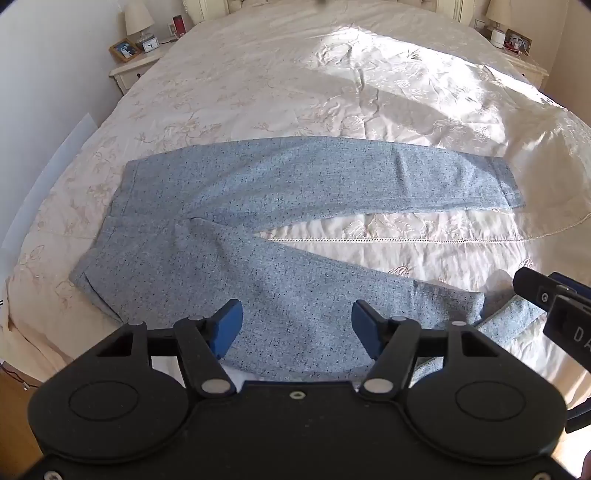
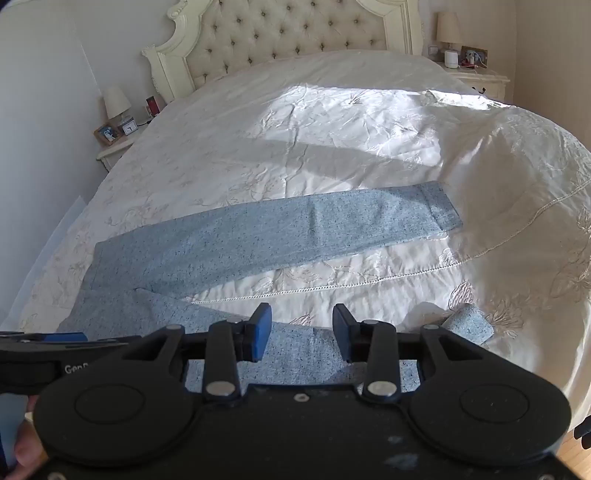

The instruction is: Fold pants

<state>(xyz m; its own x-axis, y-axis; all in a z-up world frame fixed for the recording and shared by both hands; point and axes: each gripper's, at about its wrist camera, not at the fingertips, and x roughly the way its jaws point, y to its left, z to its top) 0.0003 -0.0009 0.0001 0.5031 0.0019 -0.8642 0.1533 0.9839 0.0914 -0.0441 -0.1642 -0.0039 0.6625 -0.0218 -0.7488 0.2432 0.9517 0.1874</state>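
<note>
Lying spread out on the bed (image 1: 332, 92) is a pair of light blue speckled pants (image 1: 229, 206), waist toward the left side and both legs running off to the right. The far leg (image 2: 295, 229) lies flat and straight, its hem out on the white embroidered bedspread. The near leg (image 1: 295, 295) runs along the closer edge of the bed, and its end is crumpled, with a bit of the hem (image 2: 467, 325) sticking up by the edge.

The left gripper (image 1: 297, 325) hovers above the near leg with its blue pads wide apart, and nothing is pinched between them. The right gripper (image 2: 301, 332) is further along that same leg, its pads also parted with only a narrower gap, and again no cloth is caught in there. Can't tell if either one actually touches the fabric.

Sunlight falls across the middle of the bedspread. There's a tufted headboard (image 2: 288, 33) at the far end, and a nightstand (image 1: 133, 68) on each side with a lamp (image 1: 138, 18) and a photo frame (image 1: 123, 50).
</note>
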